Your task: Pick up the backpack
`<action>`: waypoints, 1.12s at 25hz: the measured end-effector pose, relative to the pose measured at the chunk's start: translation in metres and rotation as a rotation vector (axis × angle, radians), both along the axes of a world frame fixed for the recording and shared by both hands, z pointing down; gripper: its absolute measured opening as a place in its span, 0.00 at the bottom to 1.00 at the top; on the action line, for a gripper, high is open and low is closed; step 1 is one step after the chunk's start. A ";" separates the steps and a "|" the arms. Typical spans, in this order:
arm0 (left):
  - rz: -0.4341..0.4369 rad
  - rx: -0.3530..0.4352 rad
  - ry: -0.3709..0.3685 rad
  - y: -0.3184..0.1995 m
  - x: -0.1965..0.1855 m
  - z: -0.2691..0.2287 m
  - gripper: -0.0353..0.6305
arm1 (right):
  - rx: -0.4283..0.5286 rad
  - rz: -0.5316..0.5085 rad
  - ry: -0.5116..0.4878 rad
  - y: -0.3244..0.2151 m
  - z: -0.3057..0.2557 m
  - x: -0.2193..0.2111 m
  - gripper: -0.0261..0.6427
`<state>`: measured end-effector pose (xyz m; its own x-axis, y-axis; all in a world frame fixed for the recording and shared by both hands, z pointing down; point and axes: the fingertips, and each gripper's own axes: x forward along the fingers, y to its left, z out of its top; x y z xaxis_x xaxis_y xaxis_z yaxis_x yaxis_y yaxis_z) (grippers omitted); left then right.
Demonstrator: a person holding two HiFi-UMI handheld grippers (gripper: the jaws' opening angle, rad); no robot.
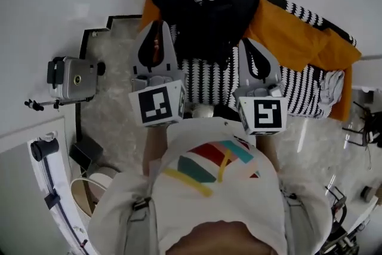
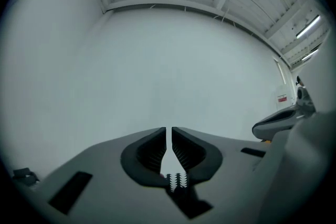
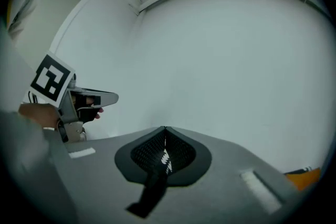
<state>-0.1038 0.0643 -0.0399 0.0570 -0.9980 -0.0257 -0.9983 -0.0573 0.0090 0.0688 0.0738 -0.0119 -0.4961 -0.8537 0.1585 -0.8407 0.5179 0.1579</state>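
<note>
The backpack [image 1: 227, 21] is black with white zigzag print and orange panels. In the head view it hangs in front of the person, beyond both grippers. My left gripper [image 1: 156, 25] is shut on a patterned strap [image 2: 177, 180] of the backpack, which runs back between the jaws. My right gripper [image 1: 248, 43] is shut on another black strap [image 3: 155, 185] with white print. In the gripper views, the left gripper [image 2: 169, 131] and the right gripper [image 3: 165, 128] point level at a bare white wall. The bag's body is hidden in both.
A grey camera on a stand [image 1: 71, 77] sits at the left by the wall. A round pale bucket [image 1: 89, 191] is at lower left. Black stands and cables [image 1: 358, 128] crowd the right edge. The floor [image 1: 113, 110] is pale marble.
</note>
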 end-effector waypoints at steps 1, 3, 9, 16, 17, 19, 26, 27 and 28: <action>-0.010 -0.008 -0.008 0.001 0.002 0.001 0.12 | -0.009 -0.010 -0.025 -0.006 0.001 -0.002 0.05; -0.020 -0.019 -0.038 0.002 0.007 0.000 0.12 | -0.032 -0.050 -0.070 -0.013 0.003 -0.010 0.05; -0.061 -0.004 -0.092 -0.003 0.016 -0.012 0.12 | -0.030 -0.155 -0.112 -0.015 0.001 -0.023 0.05; -0.048 0.016 -0.117 -0.015 0.032 -0.019 0.12 | 0.001 -0.145 -0.142 -0.024 -0.007 -0.008 0.05; -0.041 0.018 -0.117 -0.017 0.033 -0.021 0.12 | 0.004 -0.138 -0.144 -0.025 -0.008 -0.007 0.05; -0.035 0.022 -0.111 -0.019 0.032 -0.024 0.12 | 0.014 -0.125 -0.151 -0.027 -0.011 -0.007 0.05; -0.021 0.019 -0.102 -0.027 0.031 -0.019 0.12 | 0.043 -0.081 -0.148 -0.035 -0.016 0.004 0.05; -0.017 0.019 -0.098 -0.028 0.030 -0.018 0.12 | 0.046 -0.072 -0.145 -0.038 -0.017 0.006 0.05; -0.013 0.018 -0.095 -0.030 0.028 -0.016 0.12 | 0.050 -0.067 -0.141 -0.040 -0.018 0.007 0.05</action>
<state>-0.0754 0.0344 -0.0563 0.0469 -0.9981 -0.0388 -0.9953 -0.0433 -0.0870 0.0755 0.0339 -0.0301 -0.5663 -0.8231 0.0418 -0.8203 0.5678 0.0680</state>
